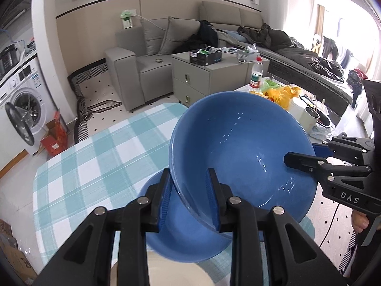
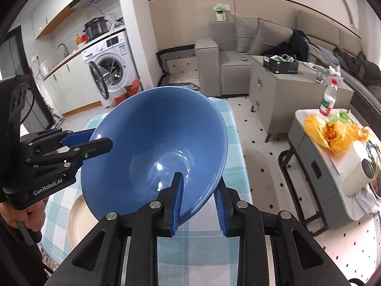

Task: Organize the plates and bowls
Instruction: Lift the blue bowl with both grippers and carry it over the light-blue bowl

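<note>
bowl (image 1: pixel 240 147) over blue plate (image 1: pixel 185 240) | cream plate (image 2: pixel 79 221) beside

blue bowl (image 2: pixel 154 143), both grippers clamping rim

1. Left gripper (image 1: pixel 189 183): chunky matte black linkages, shiny round silver pivot bolts, ribbed blue pads (image 1: pixel 166 200). White "GenRobot.AI" printed on the body.
2. Right gripper (image 2: pixel 198 186): same black-and-blue build, "DAS" lettering, thin black cable (image 1: pixel 329 224) trailing off the handle.

A table under a blue-and-white checked cloth (image 1: pixel 100 157) — on it a cream plate (image 2: pixel 78 224) and a blue bowl (image 1: pixel 185 245).
</note>
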{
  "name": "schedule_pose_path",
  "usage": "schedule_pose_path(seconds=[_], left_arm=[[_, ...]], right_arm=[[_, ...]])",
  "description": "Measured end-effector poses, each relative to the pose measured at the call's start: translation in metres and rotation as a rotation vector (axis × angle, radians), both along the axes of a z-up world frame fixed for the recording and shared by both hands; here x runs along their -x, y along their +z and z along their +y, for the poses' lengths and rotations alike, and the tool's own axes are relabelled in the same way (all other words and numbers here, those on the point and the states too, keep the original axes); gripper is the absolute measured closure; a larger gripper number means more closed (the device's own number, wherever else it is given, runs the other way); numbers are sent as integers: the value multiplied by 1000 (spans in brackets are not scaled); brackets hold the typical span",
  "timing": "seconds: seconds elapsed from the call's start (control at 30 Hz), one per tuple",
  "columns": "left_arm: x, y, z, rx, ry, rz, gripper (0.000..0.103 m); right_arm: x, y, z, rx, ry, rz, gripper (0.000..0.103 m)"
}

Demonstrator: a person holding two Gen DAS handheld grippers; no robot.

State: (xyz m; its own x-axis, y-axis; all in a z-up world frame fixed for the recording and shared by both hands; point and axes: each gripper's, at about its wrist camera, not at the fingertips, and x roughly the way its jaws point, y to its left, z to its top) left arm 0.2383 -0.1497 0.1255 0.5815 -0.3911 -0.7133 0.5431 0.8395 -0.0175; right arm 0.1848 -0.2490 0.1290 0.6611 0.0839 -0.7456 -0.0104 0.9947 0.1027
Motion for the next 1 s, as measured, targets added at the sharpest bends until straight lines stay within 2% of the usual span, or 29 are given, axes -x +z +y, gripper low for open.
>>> schedule_pose_path(seconds=[0.27, 0.6, 1.0], left_arm=[[0, -9, 25, -5, 57, 5, 76], [0, -31, 48, -7, 106, 32, 76], [-5, -56, 53, -33, 115, 64, 76]], right_arm=[[-19, -6, 24, 3, 64, 16, 77], [-38, -31, 46, 4, 116, 61, 77], [-52, -63, 58, 19, 132, 117, 77]])
